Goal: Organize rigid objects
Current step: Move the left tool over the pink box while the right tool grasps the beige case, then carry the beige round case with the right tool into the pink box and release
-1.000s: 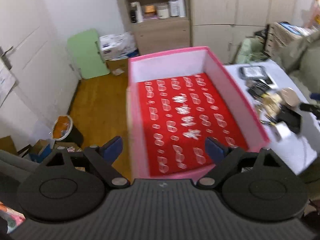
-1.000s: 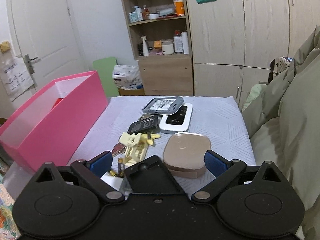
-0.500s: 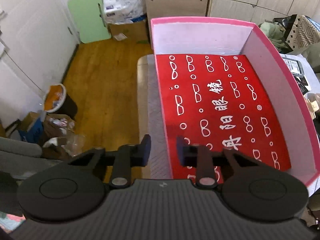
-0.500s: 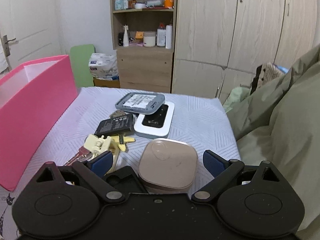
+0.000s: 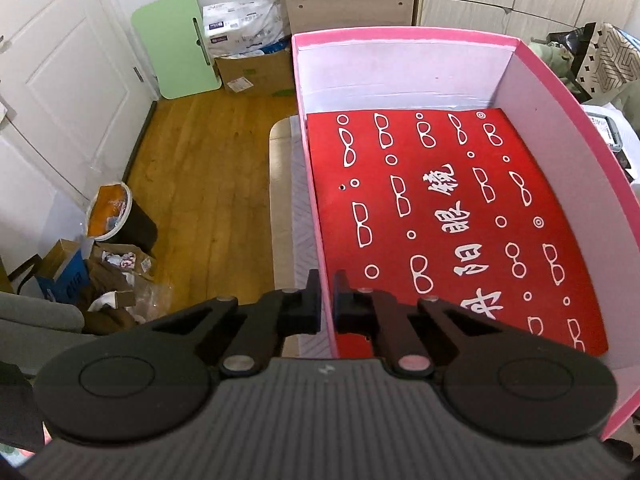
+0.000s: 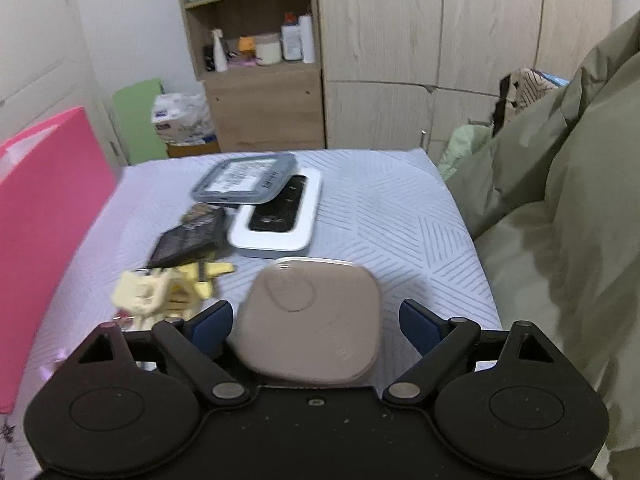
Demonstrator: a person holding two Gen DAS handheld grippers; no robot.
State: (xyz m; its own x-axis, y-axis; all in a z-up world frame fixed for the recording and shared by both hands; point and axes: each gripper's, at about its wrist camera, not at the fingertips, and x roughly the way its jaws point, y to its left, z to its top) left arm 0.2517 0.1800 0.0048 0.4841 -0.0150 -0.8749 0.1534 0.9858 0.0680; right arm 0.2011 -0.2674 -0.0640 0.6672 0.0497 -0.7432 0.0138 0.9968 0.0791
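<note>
box (image 5: 316,216): left gripper (image 5: 327,300) pinches its wall, lower centre, to steady it
case (image 6: 310,320): right gripper (image 6: 316,320) spread, jaws just narrowing around it

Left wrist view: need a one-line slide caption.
Left gripper shut on the left wall of the pink box, whose red glasses-print liner carries no items yet.
</note>
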